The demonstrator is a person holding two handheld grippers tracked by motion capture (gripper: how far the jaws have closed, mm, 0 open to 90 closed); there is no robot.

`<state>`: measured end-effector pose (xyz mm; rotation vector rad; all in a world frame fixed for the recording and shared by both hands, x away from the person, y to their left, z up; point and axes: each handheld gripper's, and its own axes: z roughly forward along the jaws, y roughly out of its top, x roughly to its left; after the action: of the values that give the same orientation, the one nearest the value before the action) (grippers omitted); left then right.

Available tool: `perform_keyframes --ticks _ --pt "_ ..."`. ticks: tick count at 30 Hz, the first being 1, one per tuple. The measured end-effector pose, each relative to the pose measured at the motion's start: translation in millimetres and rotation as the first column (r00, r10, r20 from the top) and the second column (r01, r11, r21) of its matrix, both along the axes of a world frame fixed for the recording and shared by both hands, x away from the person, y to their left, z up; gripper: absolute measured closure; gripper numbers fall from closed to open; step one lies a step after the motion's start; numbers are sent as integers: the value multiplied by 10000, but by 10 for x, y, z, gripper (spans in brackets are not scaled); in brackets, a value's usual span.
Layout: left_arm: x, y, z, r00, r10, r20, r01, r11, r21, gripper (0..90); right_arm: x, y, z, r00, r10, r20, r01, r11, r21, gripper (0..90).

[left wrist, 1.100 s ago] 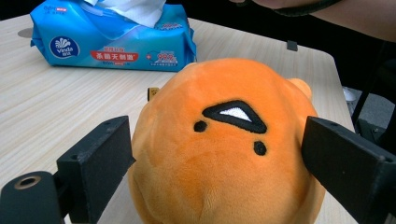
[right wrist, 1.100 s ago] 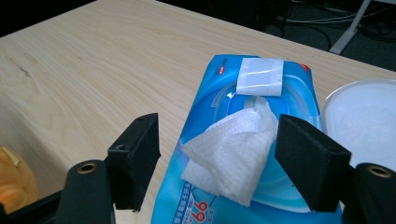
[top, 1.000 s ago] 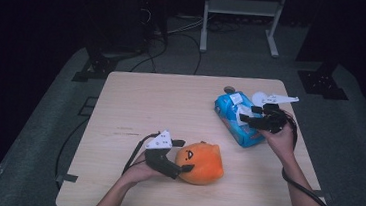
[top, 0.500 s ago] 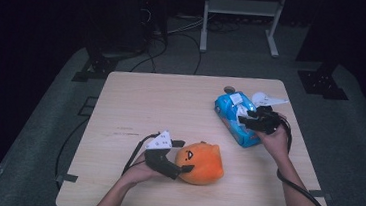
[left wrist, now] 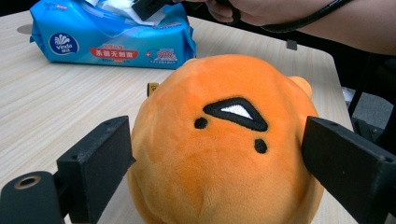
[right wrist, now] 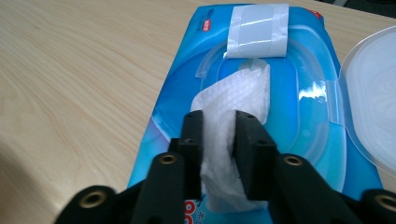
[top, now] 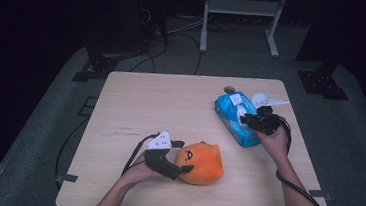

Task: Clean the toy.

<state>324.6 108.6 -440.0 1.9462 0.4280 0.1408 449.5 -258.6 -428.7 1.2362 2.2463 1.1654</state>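
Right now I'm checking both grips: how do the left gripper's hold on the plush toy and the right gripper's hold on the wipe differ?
The left gripper stands wide, its jaws flanking the round orange plush toy; the right gripper is nearly closed, pinching the thin white wipe. The toy sits on the table; the wipe sticks out of the blue pack. Both things sit between the jaws.

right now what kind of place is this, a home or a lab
Likely a lab or recording room, not a home: a bare wooden table stands alone on grey floor, dark all around, with cables and a metal stand behind it.
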Motion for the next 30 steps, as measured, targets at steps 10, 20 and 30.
perform_keyframes --ticks 10,20,30 --pt "-4 8 5 10000 33 76 -33 10000 37 91 -19 -46 31 9998 -117 -136 121 9996 235 824" --pt "8 20 -10 10000 50 17 -50 10000 53 91 -105 -113 153 9998 32 -219 -13 9961 882 849" --pt "26 37 -44 9999 52 -147 -51 10000 30 89 -337 -128 321 9986 537 -32 -528 9902 1296 852"
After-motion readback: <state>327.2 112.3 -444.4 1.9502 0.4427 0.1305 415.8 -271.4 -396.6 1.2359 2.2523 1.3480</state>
